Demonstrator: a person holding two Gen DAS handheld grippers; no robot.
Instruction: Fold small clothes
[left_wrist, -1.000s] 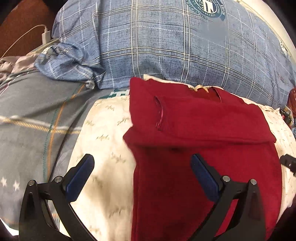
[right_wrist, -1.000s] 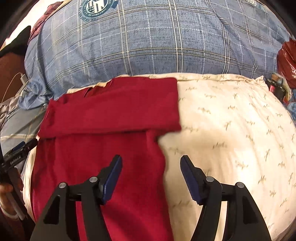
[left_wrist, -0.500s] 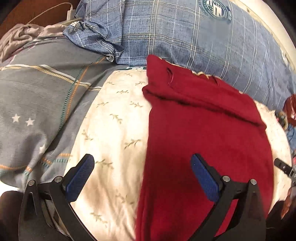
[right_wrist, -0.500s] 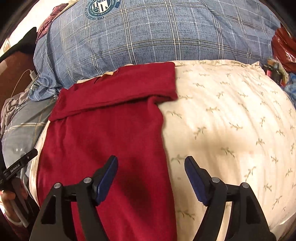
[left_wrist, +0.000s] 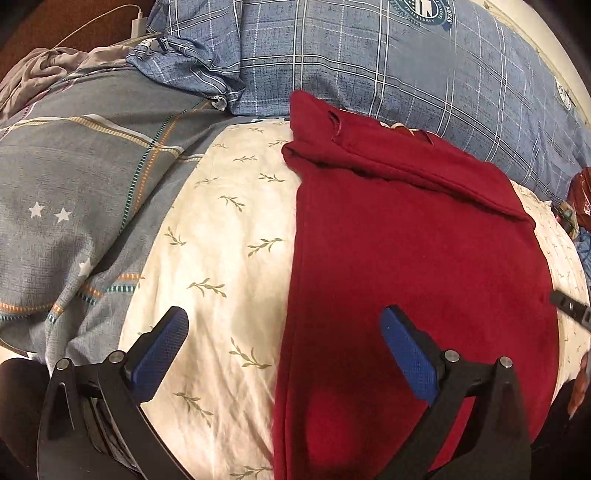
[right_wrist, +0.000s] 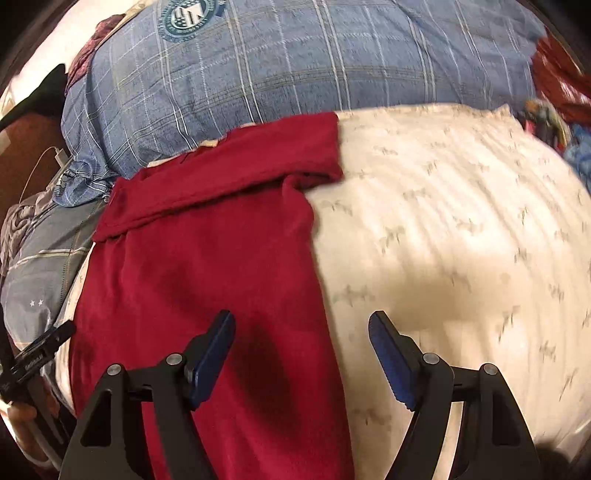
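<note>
Bedding and clutter on the bed

A cream sheet (left_wrist: 229, 258) with a leaf print covers the bed; a blue plaid pillow (left_wrist: 369, 66) lies along its far edge, a grey striped quilt (left_wrist: 81, 177) with stars to the left. A white charger (left_wrist: 138, 27) and cable sit beyond, red fabric (right_wrist: 557, 85) at far right.

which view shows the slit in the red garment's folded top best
The left wrist view: the slit sits sharp near the folded band's left end on the red garment. The right wrist view is motion-blurred and shows the same band, but no slit can be made out.
</note>
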